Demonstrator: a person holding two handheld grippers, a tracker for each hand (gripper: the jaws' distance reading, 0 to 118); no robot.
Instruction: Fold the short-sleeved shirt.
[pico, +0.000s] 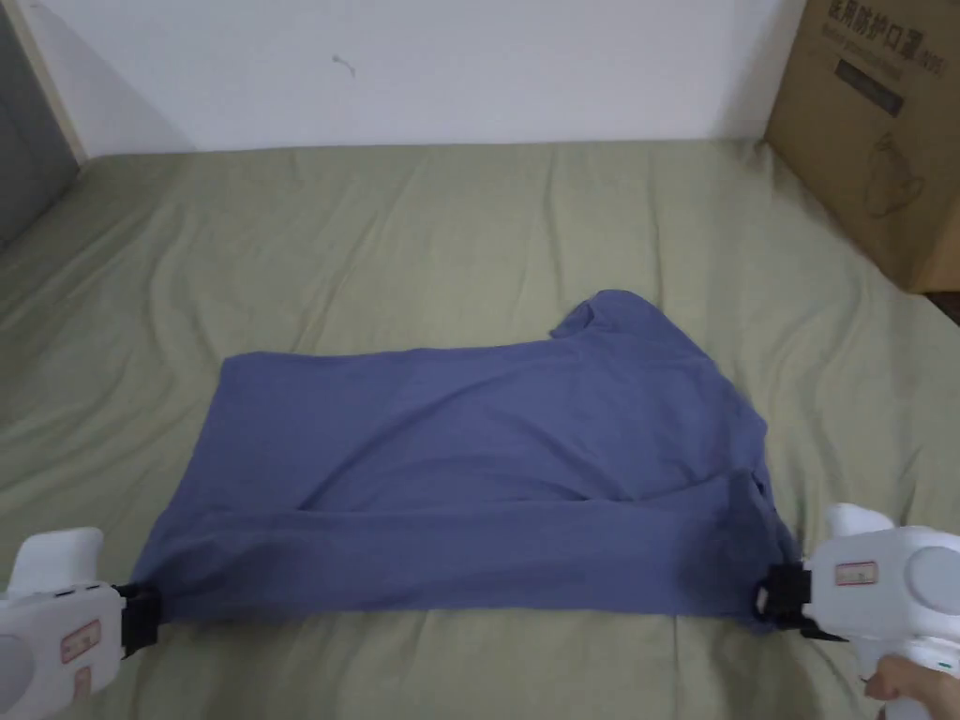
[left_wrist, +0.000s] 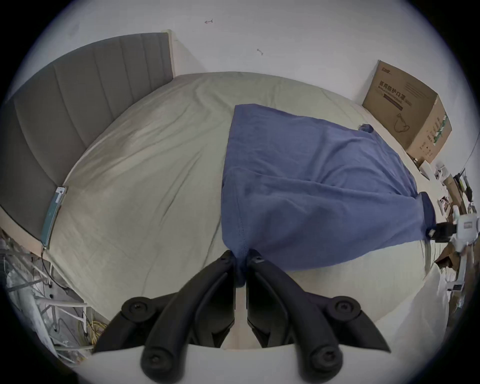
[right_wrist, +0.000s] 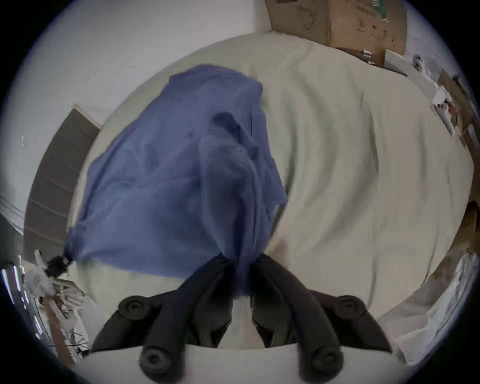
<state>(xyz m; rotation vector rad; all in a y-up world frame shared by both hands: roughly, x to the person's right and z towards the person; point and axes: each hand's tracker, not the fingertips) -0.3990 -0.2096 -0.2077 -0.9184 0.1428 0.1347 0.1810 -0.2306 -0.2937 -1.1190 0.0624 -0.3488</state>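
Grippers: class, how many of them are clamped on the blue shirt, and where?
2. The left gripper pinches the shirt at its near left corner; the right gripper pinches its near right corner.

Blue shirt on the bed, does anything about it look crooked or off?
Yes. The shirt is lopsided: its far right part bulges up and crumpled toward the wall, while the left side lies flat. Both grippers pinch the near corners.
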